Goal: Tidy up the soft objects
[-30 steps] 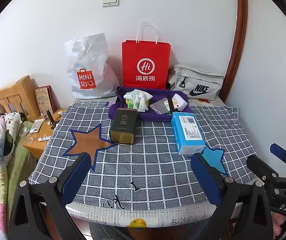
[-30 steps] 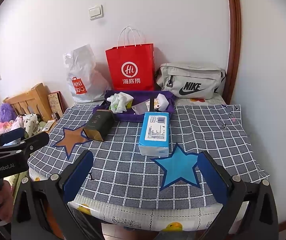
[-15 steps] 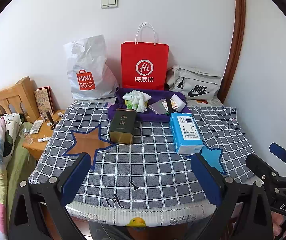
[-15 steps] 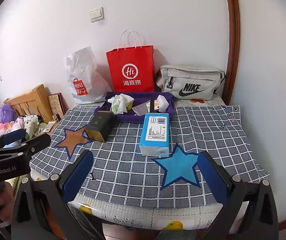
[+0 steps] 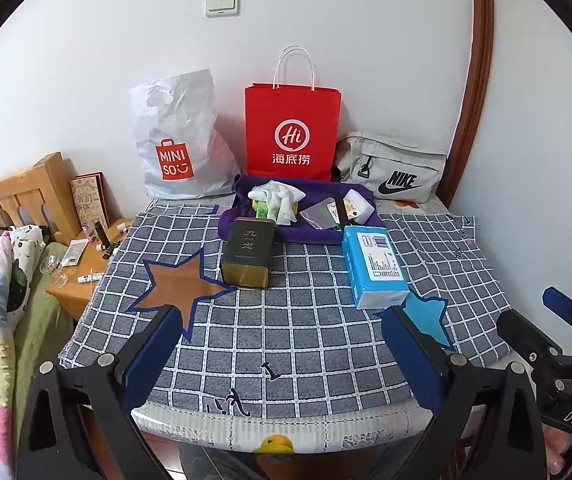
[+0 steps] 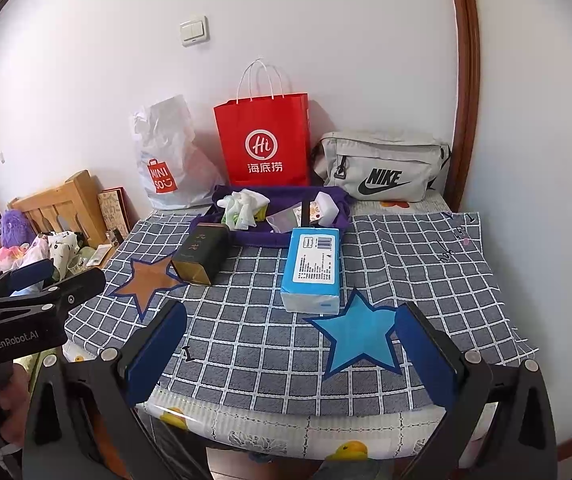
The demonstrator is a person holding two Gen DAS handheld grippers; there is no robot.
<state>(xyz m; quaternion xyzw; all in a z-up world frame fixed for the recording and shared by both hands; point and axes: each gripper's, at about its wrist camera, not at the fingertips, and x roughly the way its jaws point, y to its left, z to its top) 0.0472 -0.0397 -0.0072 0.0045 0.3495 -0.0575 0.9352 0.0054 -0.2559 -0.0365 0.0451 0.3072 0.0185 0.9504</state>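
- The task's likeliest thing, a soft blue plastic-wrapped tissue pack [image 6: 313, 270], lies flat on the grey checked tablecloth [image 6: 405, 264], its near end touching a point of the blue paper star [image 6: 359, 336] and its far end just beside the purple cloth tray [image 6: 339, 216].
- In that tray sit a crumpled white-and-green cloth bundle [image 6: 244, 208], a clear plastic pouch [image 6: 282, 220] and a small white packet [image 6: 327, 204]. These are soft too, and which one is meant first cannot be told.
- The right gripper [image 6: 291, 354] hangs near the table's front edge, jaws spread wide and holding nothing. The left gripper [image 5: 286, 354] is likewise released and empty, low at the same edge.
- Risk: the pack is wide and slick. A pinch across its breadth may squash it or let it slide out, so I judge a grip along its narrow side safer.
- Risk: a low approach could snag the tablecloth or lift the blue paper star, dragging both along.
- Risk: the dark green rectangular tin [image 5: 248, 254], lying beside the brown paper star [image 5: 178, 286], is hard. Mistaking it for a soft item would mis-sort it.
- Risk: reaching into the tray could knock the red paper bag [image 5: 291, 132], the white plastic bag [image 5: 178, 140] or the grey waist bag [image 5: 391, 172] that stand behind it against the wall.
- Risk: both grippers are close together at the edge and may collide if they go for the same item.
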